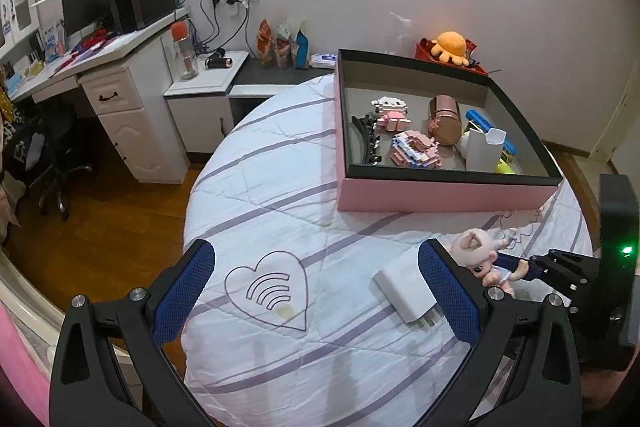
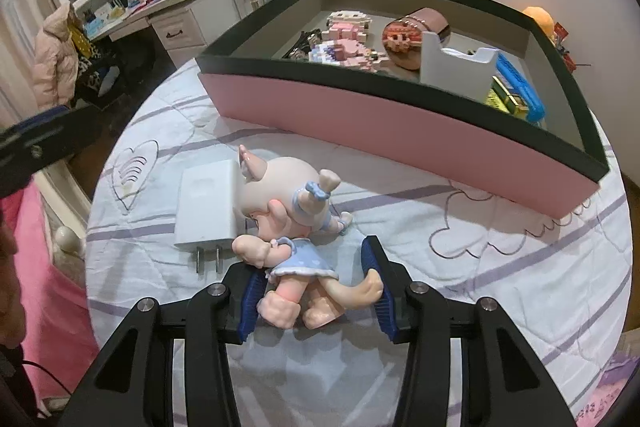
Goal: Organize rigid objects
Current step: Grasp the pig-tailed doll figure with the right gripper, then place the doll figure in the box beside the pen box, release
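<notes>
A small doll (image 2: 280,195) with pale hair, pointed ears and a blue dress lies on its side on the white quilted bed. My right gripper (image 2: 314,267) is down around its legs and tail, and both blue pads touch it. In the left wrist view the same doll (image 1: 476,251) lies at the right with the right gripper (image 1: 536,263) on its legs. A white plug charger (image 2: 208,207) lies against the doll's head. My left gripper (image 1: 316,251) hangs open over the quilt with nothing in it; the charger (image 1: 404,287) lies just inside its right finger.
A pink box with a dark rim (image 1: 440,195) stands farther back on the bed and holds block figures, a copper cylinder, a white holder and blue items. A desk (image 1: 120,95) and wooden floor lie beyond the bed's left edge.
</notes>
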`<state>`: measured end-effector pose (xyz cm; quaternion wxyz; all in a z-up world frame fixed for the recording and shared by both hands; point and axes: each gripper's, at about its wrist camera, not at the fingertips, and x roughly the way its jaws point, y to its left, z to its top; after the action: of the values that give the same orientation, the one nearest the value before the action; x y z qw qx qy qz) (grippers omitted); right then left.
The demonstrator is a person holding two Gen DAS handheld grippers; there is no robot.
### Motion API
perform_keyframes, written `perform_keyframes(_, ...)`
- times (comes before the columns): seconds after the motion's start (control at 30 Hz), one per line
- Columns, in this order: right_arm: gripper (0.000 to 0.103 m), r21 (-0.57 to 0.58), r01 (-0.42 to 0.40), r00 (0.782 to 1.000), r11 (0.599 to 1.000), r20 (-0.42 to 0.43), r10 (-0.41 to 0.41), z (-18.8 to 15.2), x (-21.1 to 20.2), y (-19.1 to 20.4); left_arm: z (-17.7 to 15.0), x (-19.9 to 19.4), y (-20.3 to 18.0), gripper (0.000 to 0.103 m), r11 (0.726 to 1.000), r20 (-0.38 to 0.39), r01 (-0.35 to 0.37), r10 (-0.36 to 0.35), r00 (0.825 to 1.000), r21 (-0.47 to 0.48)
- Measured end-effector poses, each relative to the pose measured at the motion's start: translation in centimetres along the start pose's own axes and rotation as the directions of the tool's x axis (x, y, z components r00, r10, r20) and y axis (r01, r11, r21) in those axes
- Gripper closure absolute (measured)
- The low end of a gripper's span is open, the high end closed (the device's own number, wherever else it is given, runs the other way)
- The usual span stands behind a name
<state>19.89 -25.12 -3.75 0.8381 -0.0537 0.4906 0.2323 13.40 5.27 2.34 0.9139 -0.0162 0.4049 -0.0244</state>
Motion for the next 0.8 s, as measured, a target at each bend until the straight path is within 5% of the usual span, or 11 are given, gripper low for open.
perform_keyframes(0.27,0.056,0.055,-0.039,0.993,0.998,0.113,0.032,2.0,-5.1,-2.3,2.4,0.0,-1.4,0.0,1.0,0.048,0.023,-0.024,0.999,0.019)
perform_keyframes(0.47,0.056,0.088,0.047,0.98,0.995,0.19,-0.063,6.4,-6.8,-5.9,5.0,1.4,-2.8,0.0,0.999,0.076,0.031,-0.034,0.997,0.04)
perform_keyframes(0.8,0.056,0.19,0.155,0.974,0.969,0.137,-0.183,12.8,-1.3,-12.3,9.0,4.9,-3.7,0.0,0.998,0.088,0.05,-0.053,0.995,0.032)
